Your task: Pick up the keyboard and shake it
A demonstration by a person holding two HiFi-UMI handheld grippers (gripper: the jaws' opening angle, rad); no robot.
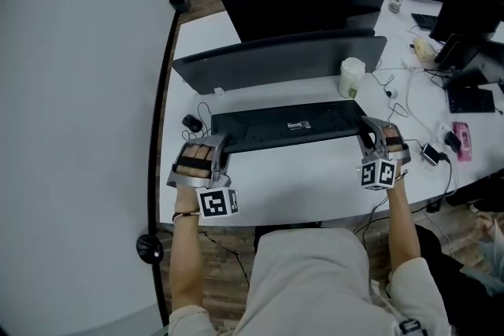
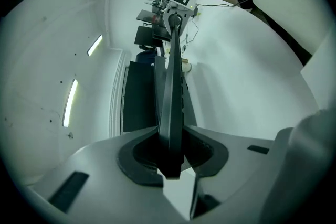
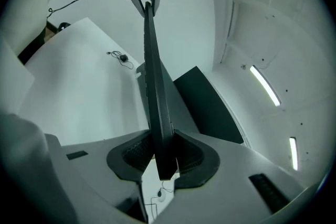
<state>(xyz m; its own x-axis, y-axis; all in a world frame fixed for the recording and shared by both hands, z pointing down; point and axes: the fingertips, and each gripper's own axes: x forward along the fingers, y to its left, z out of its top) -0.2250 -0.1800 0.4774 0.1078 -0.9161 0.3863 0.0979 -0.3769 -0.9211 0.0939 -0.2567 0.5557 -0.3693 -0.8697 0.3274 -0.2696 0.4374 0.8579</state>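
Note:
The black keyboard (image 1: 287,126) hangs above the white desk (image 1: 315,181), turned so that its underside with a small label faces me. My left gripper (image 1: 219,144) is shut on its left end and my right gripper (image 1: 367,134) is shut on its right end. In the left gripper view the keyboard (image 2: 170,86) runs edge-on from the left gripper (image 2: 170,157) to the right gripper (image 2: 176,13) at its far end. The right gripper view shows the keyboard (image 3: 155,92) pinched in the right gripper (image 3: 164,157), with the left gripper (image 3: 143,0) at its far end.
Two dark monitors (image 1: 279,63) stand just behind the keyboard. A white cup (image 1: 351,77) sits at the back right and a black mouse (image 1: 192,123) at the left. Cables, a charger and a pink object (image 1: 461,140) lie at the right. The desk's left edge borders a white wall.

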